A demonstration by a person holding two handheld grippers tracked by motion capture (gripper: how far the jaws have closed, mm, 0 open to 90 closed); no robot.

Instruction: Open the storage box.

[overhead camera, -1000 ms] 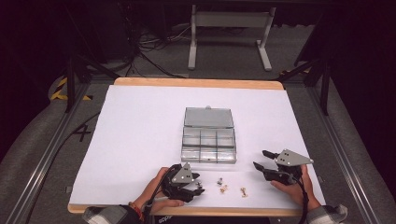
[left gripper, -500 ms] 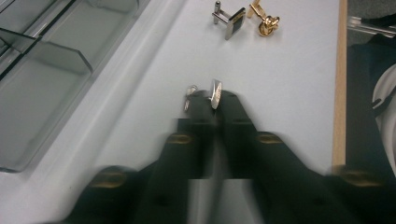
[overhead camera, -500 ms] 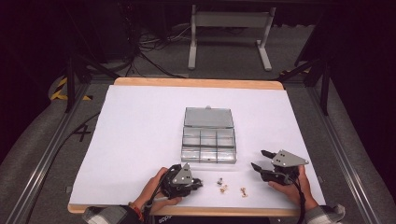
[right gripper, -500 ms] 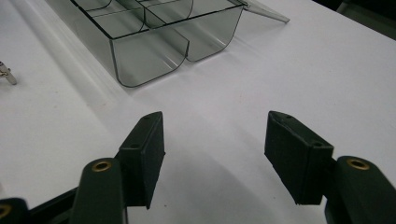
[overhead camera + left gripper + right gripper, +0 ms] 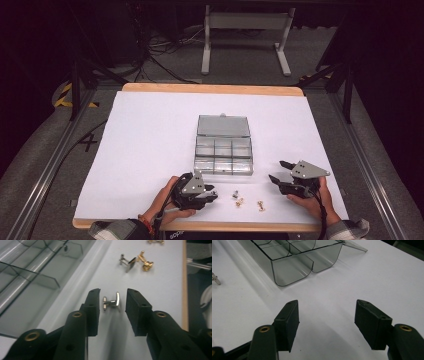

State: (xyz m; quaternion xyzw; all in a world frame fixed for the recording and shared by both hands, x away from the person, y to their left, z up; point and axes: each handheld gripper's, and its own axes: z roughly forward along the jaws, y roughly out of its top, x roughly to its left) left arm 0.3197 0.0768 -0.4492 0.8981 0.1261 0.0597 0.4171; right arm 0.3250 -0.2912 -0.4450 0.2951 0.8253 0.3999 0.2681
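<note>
- The left tool (image 5: 110, 308) rested low on the white worktop (image 5: 150, 150), near its front edge; its jaws had just been opening and stood apart.
- A silver cufflink (image 5: 111, 301) lay on the worktop between those jaws, free of both pads (a narrow gap showed on each side).
- Further along lay a second silver cufflink (image 5: 128, 261) touching a gold one (image 5: 145, 262); another gold one (image 5: 260, 204) lay well apart.
- The clear compartment box (image 5: 223, 155) stood open just beside the left tool.
- The right tool (image 5: 325, 323) hovered open and empty over bare worktop, near the box's right corner.
</note>
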